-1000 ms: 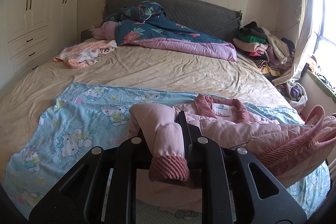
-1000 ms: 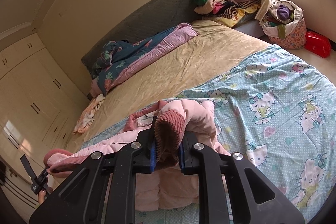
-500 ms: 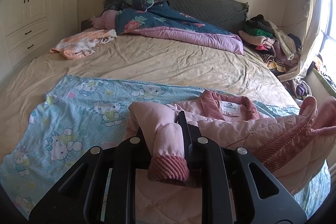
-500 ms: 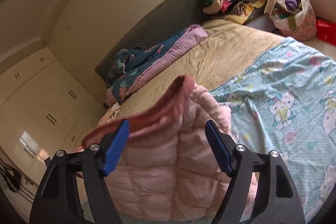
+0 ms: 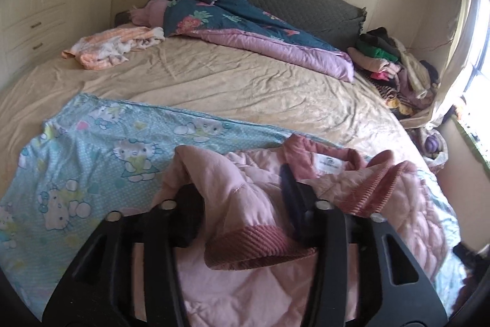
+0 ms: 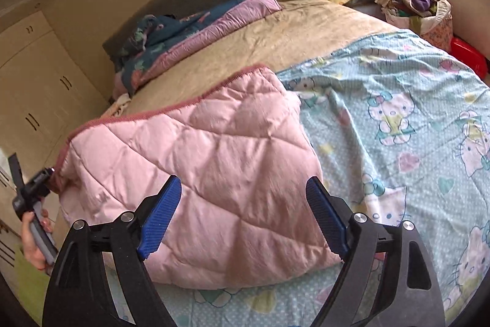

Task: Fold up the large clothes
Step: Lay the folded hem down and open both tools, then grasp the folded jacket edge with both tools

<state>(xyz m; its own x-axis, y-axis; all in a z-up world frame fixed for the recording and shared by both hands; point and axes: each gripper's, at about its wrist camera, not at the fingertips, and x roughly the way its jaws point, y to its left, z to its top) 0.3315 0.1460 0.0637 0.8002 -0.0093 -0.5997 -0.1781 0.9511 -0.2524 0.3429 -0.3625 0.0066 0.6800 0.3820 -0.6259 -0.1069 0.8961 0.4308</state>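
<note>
Both grippers, left gripper (image 5: pixel 242 201) and right gripper (image 6: pixel 243 216), were opening, sleeves released onto the pink jacket (image 6: pixel 214 183); sleeve fold done.

Daylight floods in from the window (image 5: pixel 480 51), blown out to white glare there. The rest of the room is soft and dim. Both fisheye views bend strongly, with black corners and slight motion blur nearby.
</note>
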